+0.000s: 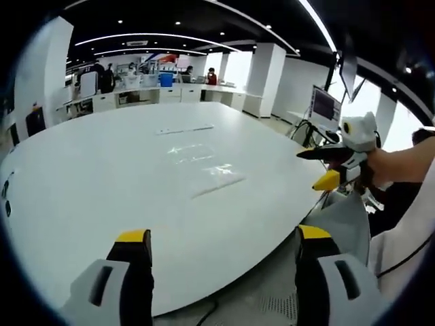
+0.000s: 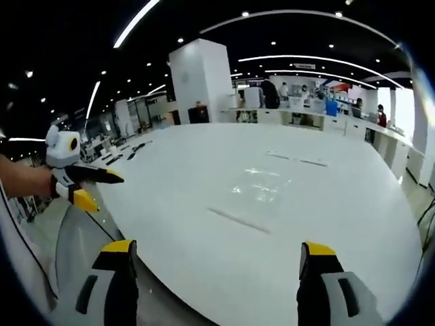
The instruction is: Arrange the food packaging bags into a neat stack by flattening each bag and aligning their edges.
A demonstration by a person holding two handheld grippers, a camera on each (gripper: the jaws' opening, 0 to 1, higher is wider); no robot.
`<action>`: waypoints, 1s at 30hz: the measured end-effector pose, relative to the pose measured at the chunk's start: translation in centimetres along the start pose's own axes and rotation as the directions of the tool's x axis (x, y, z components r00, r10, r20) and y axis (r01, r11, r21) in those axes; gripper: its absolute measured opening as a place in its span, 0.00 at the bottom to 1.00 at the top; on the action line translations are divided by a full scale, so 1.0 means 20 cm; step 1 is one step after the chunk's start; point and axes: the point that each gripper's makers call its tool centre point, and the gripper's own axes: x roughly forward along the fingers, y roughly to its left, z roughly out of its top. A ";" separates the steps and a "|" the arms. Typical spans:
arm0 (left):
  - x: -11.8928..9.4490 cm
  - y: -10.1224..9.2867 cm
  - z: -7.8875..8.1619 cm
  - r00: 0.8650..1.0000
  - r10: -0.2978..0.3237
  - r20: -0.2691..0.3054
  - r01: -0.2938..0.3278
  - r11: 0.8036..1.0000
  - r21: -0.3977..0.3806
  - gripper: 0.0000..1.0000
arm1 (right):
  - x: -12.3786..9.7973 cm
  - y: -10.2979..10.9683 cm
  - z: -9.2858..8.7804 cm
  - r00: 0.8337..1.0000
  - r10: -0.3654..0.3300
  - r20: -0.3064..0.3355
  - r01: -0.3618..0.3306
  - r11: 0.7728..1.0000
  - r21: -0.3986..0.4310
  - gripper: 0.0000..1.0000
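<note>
Two see-through, shiny bags [image 1: 204, 163] lie flat on the smooth white worktop [image 1: 81, 197], well ahead of both wide-open, empty tongs [image 1: 221, 248] [image 2: 217, 261].

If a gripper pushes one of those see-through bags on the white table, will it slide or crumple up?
The clear bags lie flat and thin on the smooth white table, so a push would probably slide them easily. They look like shiny plastic film, so likely floppy, light and slippery to pinch. Both grippers, left and right, are open and empty.
</note>
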 end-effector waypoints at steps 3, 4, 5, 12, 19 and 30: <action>-0.01 -0.01 0.01 1.000 -0.001 0.021 0.002 1.000 -0.009 0.90 | 0.00 0.01 0.00 1.000 0.006 0.005 -0.006 1.000 0.000 1.00; -0.01 -0.01 0.02 0.999 -0.002 0.034 0.002 1.000 -0.009 0.91 | -0.01 0.02 0.00 1.000 0.007 0.006 -0.007 1.000 -0.001 1.00; -0.02 -0.02 0.02 0.999 -0.001 0.042 0.001 1.000 -0.009 0.92 | -0.01 0.02 -0.01 1.000 0.009 0.003 -0.009 1.000 0.000 1.00; -0.05 -0.02 0.03 0.998 0.010 0.067 -0.008 0.999 -0.032 0.97 | -0.03 0.02 0.01 0.999 0.017 0.029 -0.017 1.000 0.015 1.00; -0.05 -0.02 0.02 0.996 0.008 0.085 -0.004 0.999 -0.048 0.99 | -0.03 0.04 -0.01 0.999 0.031 0.043 -0.031 1.000 -0.004 1.00; -0.05 -0.03 0.01 0.992 -0.012 0.128 0.012 1.000 0.003 0.98 | -0.04 0.08 -0.02 0.996 0.046 0.071 -0.045 0.999 -0.019 1.00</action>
